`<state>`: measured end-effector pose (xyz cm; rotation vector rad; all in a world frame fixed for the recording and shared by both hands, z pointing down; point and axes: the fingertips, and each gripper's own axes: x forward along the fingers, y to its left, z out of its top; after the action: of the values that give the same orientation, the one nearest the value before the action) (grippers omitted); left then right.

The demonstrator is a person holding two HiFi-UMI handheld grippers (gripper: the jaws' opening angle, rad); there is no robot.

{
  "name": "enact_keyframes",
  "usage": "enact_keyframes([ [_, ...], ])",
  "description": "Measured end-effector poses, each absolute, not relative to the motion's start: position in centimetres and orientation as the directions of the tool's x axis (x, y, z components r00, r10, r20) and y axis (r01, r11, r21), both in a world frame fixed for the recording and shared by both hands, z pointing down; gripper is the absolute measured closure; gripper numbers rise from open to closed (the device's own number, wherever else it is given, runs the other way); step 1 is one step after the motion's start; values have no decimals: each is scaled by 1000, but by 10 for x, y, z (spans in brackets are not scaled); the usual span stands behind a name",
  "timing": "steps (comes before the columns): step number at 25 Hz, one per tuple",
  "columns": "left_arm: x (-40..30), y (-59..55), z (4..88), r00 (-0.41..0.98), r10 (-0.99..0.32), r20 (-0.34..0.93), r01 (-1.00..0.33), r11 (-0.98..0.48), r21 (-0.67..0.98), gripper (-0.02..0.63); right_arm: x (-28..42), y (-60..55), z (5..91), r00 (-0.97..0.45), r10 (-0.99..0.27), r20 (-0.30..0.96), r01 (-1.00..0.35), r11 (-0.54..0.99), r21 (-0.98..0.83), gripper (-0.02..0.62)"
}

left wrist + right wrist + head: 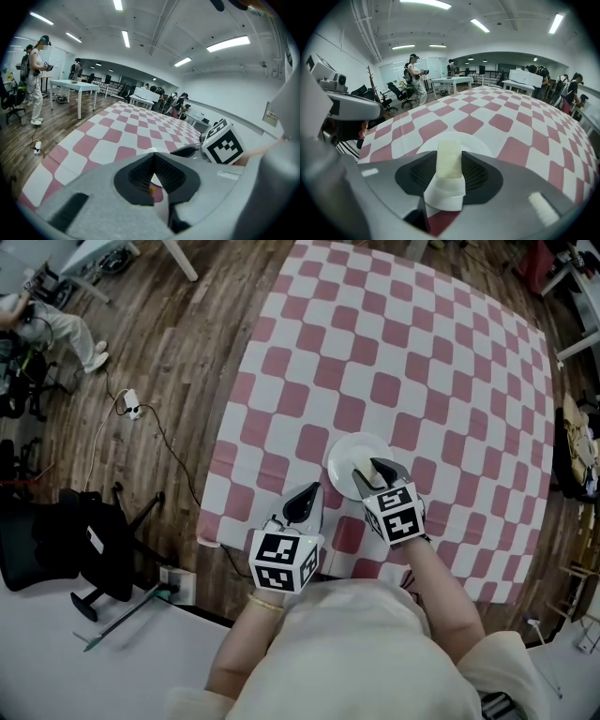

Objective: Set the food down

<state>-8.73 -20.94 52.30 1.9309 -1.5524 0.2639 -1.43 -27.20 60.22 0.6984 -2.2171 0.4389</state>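
A pale, cream-coloured block of food (449, 159) stands upright between the jaws of my right gripper (449, 176), which is shut on it. Just beneath and beyond it lies a round white plate (487, 143). In the head view the right gripper (375, 474) hangs over the near part of that plate (342, 451); the food is hidden there by the jaws. My left gripper (305, 501) hovers near the table's front edge, left of the plate, with its jaws closed to a point and nothing seen held. In the left gripper view the jaws (153, 157) meet at their tips.
A red-and-white checked cloth (412, 352) covers the table. On the wooden floor to the left are a black office chair (84, 540), a cable and a power strip (131, 407). People stand by white tables (70, 86) farther back in the room.
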Motion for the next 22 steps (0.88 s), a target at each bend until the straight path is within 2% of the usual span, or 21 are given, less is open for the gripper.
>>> enact_keyframes([
  [22, -90, -206, 528, 278, -795, 539, -932, -89, 351, 603, -20, -273, 624, -498, -318, 807, -583, 812, -40, 423],
])
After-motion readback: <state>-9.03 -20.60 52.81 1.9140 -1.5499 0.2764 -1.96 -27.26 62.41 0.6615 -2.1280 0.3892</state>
